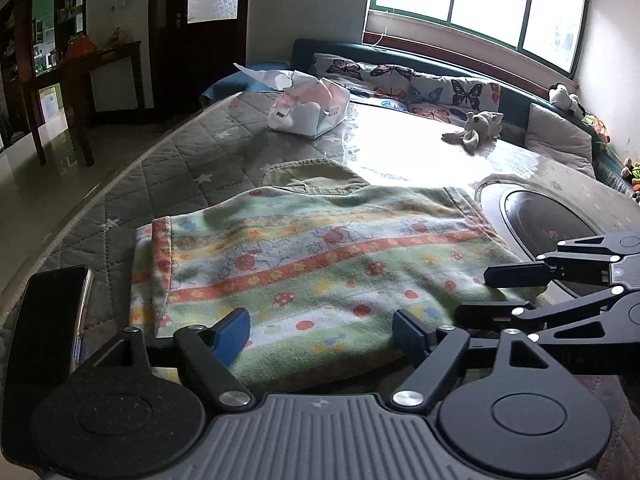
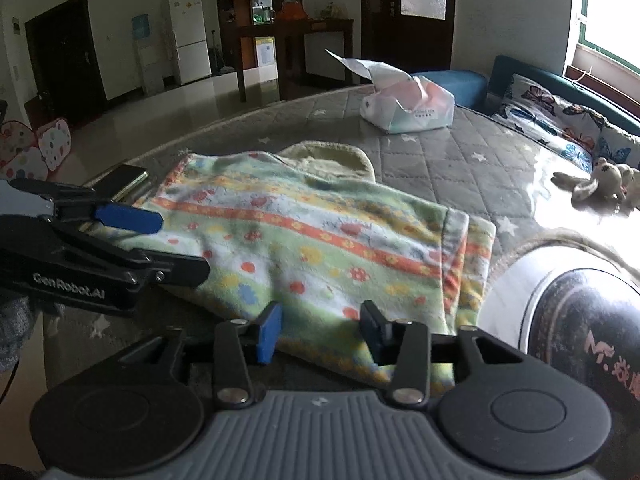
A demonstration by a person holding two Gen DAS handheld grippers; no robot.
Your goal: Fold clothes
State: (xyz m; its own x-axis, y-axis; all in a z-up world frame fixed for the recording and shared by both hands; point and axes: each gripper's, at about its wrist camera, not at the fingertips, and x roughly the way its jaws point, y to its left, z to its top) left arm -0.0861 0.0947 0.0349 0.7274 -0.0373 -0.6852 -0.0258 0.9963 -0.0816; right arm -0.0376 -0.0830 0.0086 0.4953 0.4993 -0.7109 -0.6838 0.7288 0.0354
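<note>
I see the folded cloth (image 1: 320, 264) lying near the front edge of the bed (image 1: 168, 168), a phone (image 1: 52, 320) at its left. My left gripper (image 1: 320, 334) stands wide apart over the cloth's near edge, gripping nothing. My right gripper (image 2: 320, 330) is also apart, the cloth's hem between its 2 pads (image 2: 269, 332), unpinched.

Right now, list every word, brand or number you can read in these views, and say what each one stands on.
"GenRobot.AI": white lettering on the side of the left gripper, seen from the right wrist.
Red characters on the dark round object at right: cut off, too blurred to read.
Small print on the tissue pack: too small to read.
</note>
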